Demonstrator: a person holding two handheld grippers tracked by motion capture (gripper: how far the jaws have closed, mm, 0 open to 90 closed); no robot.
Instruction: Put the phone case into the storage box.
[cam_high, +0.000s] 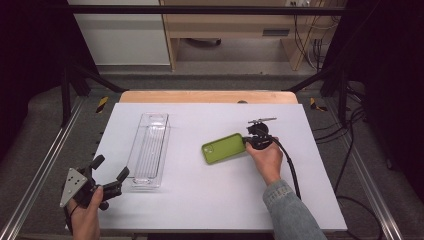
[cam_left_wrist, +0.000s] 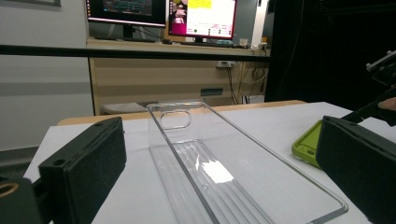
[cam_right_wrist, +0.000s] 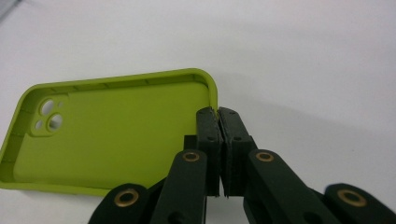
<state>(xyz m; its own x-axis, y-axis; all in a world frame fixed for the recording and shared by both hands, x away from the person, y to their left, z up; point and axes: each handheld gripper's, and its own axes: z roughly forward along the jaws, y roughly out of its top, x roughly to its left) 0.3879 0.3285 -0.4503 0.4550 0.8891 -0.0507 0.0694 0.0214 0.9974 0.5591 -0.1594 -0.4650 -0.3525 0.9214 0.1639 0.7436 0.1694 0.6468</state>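
One green phone case (cam_right_wrist: 112, 135), unbranded, right gripper (cam_right_wrist: 218, 112) jaws clamped on rim

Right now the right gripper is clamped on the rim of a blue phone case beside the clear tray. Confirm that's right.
Not quite: the phone case is green, not blue, as the right gripper view shows. The right gripper is clamped on its rim, beside the clear tray.
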